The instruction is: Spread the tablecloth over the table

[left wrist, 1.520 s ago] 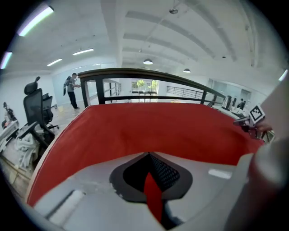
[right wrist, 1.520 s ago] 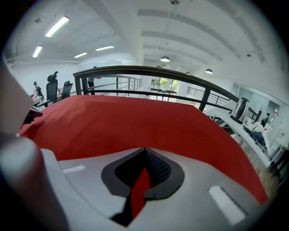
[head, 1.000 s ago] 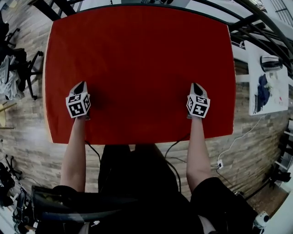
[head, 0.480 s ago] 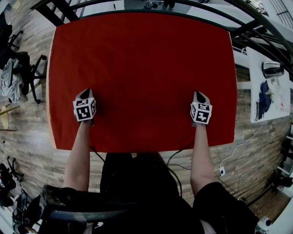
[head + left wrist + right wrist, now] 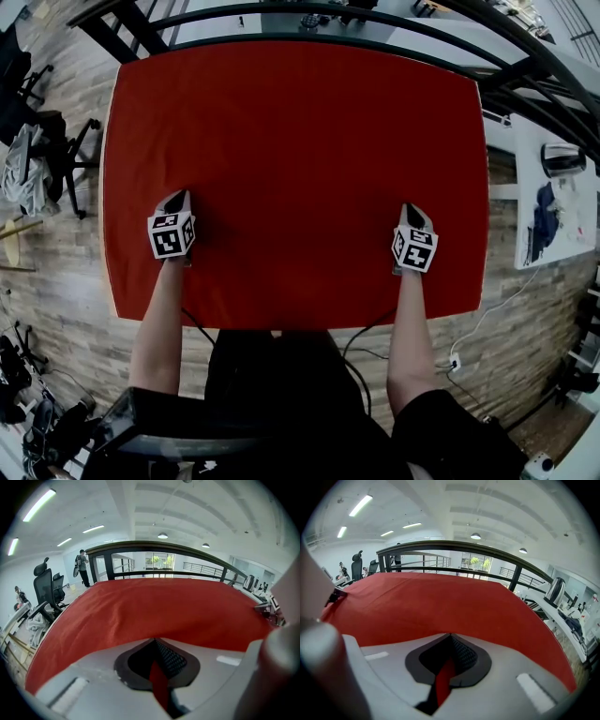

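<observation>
Head view: red tablecloth (image 5: 300,141) lies flat over the table (image 5: 105,281), reaching all four edges. Left gripper (image 5: 177,199) and right gripper (image 5: 411,212) sit by the near edge, well apart.
Left gripper view: jaws clamped on a cloth fold.
Right gripper view: same pinch.

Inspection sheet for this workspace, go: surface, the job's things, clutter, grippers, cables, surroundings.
Surface: table almost wholly covered; only a pale strip shows at its left edge.
Job's things: red tablecloth spread over the top, slight ripples toward the left.
Clutter: nothing seen on the cloth.
Grippers: left gripper and right gripper are each shut on a pinch of the cloth, close to its near edge.
Cables: black cables run from the grippers back toward the person; white cable lies on the floor at right.
Surroundings: wood-pattern floor, black railing, office chair, side desk.
</observation>
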`<state>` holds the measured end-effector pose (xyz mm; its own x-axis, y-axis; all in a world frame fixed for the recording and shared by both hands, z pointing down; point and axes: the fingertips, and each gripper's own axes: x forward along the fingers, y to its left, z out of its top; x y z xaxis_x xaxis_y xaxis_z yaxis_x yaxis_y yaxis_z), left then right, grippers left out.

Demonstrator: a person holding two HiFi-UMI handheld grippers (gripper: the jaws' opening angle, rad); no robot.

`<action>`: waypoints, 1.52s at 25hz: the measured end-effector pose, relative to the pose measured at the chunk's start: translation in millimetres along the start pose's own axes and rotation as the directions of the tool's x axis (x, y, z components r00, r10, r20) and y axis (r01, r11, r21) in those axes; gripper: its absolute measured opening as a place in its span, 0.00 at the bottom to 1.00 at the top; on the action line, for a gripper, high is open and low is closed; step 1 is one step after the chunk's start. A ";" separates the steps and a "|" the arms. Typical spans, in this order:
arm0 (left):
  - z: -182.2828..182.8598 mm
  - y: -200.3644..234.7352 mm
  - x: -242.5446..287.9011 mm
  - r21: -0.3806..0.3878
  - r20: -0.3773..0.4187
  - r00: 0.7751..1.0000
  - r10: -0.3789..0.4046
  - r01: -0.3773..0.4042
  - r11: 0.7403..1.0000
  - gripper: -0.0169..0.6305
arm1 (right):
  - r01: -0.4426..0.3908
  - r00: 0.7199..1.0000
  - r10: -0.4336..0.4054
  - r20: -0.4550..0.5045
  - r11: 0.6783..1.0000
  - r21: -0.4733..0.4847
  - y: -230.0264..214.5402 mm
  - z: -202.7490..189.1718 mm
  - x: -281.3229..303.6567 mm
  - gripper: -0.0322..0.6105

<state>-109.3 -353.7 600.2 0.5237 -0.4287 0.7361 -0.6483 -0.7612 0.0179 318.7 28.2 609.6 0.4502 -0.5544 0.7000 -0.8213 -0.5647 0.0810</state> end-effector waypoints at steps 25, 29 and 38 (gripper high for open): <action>-61.4 119.3 -60.2 -0.183 -0.050 0.964 0.261 -0.266 0.946 0.04 | 0.166 0.986 -0.163 -0.039 0.983 0.080 -50.2 -36.5 -27.8 0.06; -51.5 121.3 -60.7 -0.174 -0.031 0.963 0.268 -0.270 0.947 0.04 | 0.174 0.984 -0.171 -0.038 0.979 0.105 -49.8 -37.1 -31.0 0.06; -47.9 116.8 -59.2 -0.149 -0.015 0.968 0.251 -0.250 0.957 0.04 | 0.152 0.988 -0.150 -0.037 0.985 0.085 -44.5 -33.8 -30.9 0.06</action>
<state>-242.5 -394.0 591.0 0.3363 -0.5985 0.7271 -0.8335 -0.5485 -0.0659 329.5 91.1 608.3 0.5547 -0.4408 0.7057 -0.7106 -0.6922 0.1261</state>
